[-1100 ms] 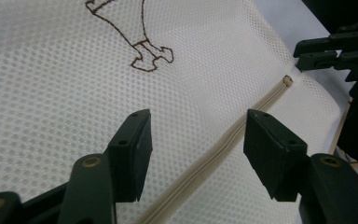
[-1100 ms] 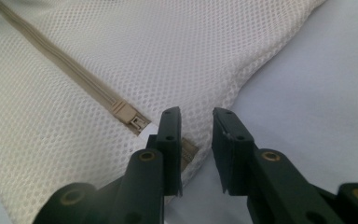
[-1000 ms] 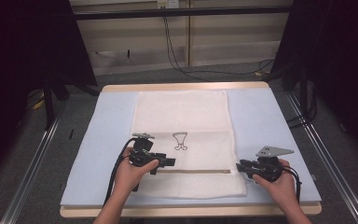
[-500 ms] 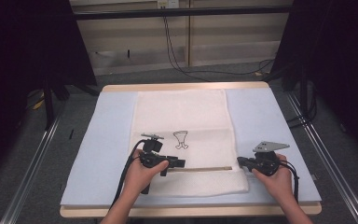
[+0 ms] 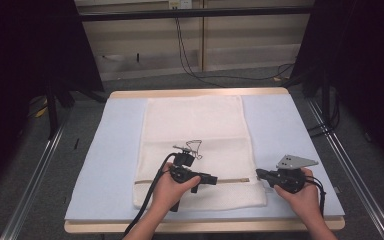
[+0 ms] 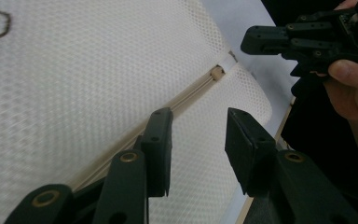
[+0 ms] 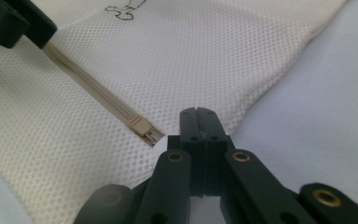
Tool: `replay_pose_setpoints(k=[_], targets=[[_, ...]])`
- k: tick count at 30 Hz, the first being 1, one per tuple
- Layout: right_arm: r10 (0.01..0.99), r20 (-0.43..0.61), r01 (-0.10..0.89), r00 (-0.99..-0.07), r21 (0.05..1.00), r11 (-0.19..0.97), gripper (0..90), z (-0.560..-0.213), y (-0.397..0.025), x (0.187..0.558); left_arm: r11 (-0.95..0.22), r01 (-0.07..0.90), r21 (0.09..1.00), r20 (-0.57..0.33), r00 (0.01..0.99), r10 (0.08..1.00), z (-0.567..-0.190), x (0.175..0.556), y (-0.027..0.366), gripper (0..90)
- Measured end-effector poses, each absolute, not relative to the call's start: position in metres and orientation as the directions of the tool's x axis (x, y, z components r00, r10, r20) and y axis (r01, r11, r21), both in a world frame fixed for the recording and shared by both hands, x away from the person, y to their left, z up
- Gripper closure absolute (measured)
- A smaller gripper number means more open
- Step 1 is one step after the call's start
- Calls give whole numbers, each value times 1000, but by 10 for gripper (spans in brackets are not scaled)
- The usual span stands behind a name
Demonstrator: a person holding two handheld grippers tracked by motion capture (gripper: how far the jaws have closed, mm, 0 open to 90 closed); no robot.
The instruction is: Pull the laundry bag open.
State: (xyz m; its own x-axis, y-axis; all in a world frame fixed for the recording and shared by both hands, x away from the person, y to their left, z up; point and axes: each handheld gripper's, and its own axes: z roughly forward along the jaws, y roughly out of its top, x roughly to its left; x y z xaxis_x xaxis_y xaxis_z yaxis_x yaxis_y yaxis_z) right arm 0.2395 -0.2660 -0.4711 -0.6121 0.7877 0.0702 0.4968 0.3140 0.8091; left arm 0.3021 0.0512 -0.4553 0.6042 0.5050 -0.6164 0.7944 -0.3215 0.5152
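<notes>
Left hand-held gripper (image 6: 198,144) hangs with jaws apart over the zipper (image 6: 168,109) of the white mesh bag (image 5: 195,135), which lies flat on the desk (image 5: 105,150). It should close squarely on the slider (image 6: 217,73). Right hand-held gripper (image 7: 199,122), jaws pressed together, seems to pin the bag's edge beside that slider; it should hold firm against the pull.

A wooden table (image 5: 195,93) is holding a pale blue mat (image 5: 115,135) — the mat is covering nearly all of it. A white mesh bag (image 5: 195,125) is lying flat on the mat.
</notes>
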Motion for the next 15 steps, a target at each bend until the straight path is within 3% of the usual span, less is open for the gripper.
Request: replay_pose_setpoints(k=[9, 15], targets=[[758, 60, 496, -650, 789, 363, 900, -477, -256, 241, -280, 818, 503, -657, 572, 490, -463, 302, 16, 628], [748, 64, 517, -660, 762, 391, 900, -482, -255, 241, -311, 819, 482, -644, 572, 507, -468, 305, -1, 644]])
